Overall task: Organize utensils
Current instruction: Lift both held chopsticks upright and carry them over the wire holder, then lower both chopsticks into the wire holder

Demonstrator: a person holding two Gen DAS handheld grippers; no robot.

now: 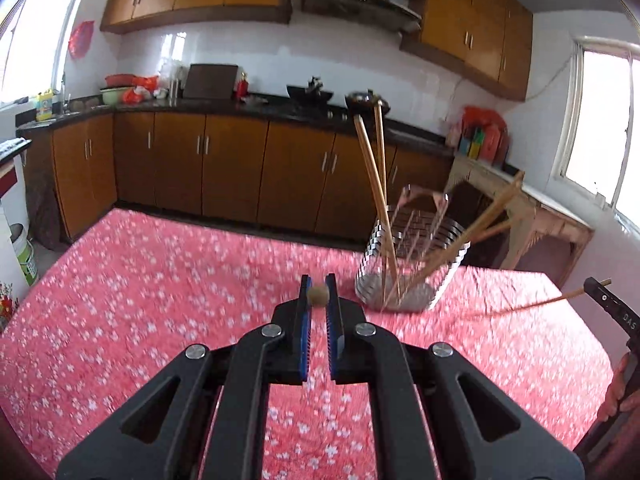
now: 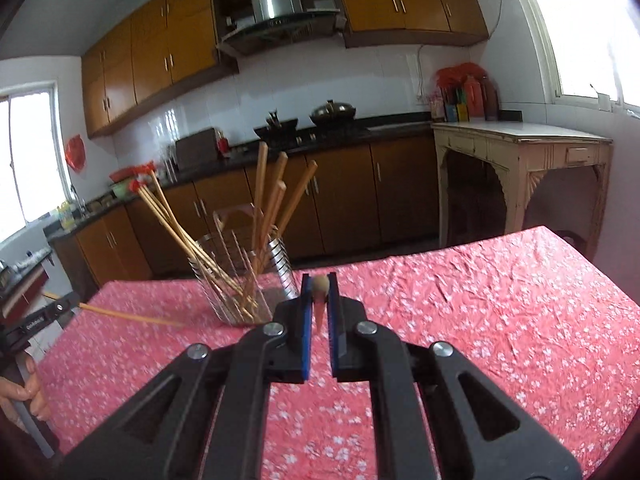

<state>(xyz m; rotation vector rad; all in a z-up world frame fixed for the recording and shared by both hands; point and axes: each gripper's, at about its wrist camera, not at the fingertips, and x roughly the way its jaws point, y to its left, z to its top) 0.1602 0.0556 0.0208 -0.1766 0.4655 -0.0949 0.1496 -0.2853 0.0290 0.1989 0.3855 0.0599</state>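
My left gripper (image 1: 318,285) is shut on a wooden chopstick (image 1: 318,296), seen end-on between the blue pads. My right gripper (image 2: 319,280) is likewise shut on a chopstick (image 2: 321,312). Both are held above the red floral table. The wire utensil holder (image 1: 412,264) stands ahead and to the right in the left wrist view, with several chopsticks (image 1: 374,184) leaning in it. In the right wrist view the holder (image 2: 248,280) is ahead to the left. Each view shows the other gripper at its edge, the right gripper (image 1: 598,286) and the left gripper (image 2: 66,303), each with its chopstick (image 1: 520,308) (image 2: 132,316) pointing toward the holder.
The tablecloth (image 1: 160,288) reaches its far edge just behind the holder. Beyond it run brown kitchen cabinets (image 1: 224,160) under a dark counter with pans. A white side table (image 2: 520,160) stands at the right wall. A person's hand (image 2: 28,392) grips the left handle.
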